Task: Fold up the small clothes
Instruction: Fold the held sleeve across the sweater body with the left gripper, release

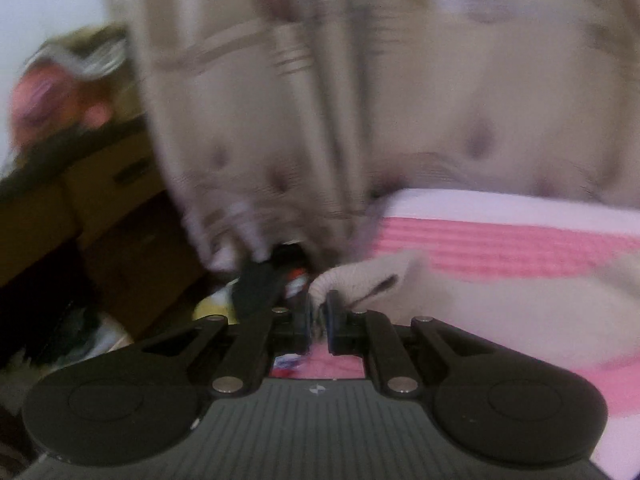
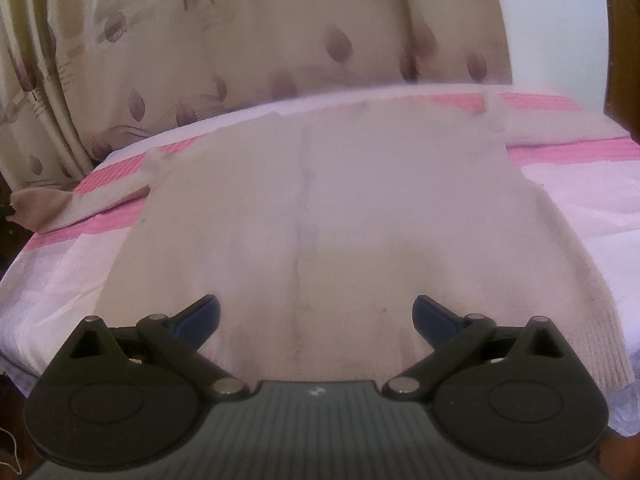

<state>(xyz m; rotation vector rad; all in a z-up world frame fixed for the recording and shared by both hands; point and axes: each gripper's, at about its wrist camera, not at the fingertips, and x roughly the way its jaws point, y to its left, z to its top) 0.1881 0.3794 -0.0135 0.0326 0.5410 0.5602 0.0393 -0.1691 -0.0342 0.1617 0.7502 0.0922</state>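
Closest to the left wrist camera, the left gripper (image 1: pixel 319 312) had its jaws drawn narrow, pinching the ribbed cuff of a beige sleeve (image 1: pixel 352 280) between the pads. That sleeve ran off to the right across the pink-and-white striped bedcover (image 1: pixel 520 240), and the view was blurred. Behind it hung a beige patterned curtain (image 1: pixel 248 100), with brown cardboard boxes (image 1: pixel 116 184) at the left. From the right wrist camera, the right gripper (image 2: pixel 316 316) stood wide and empty above the beige sweater (image 2: pixel 320 208), which lay flat on the bedcover with sleeves spread to both sides.
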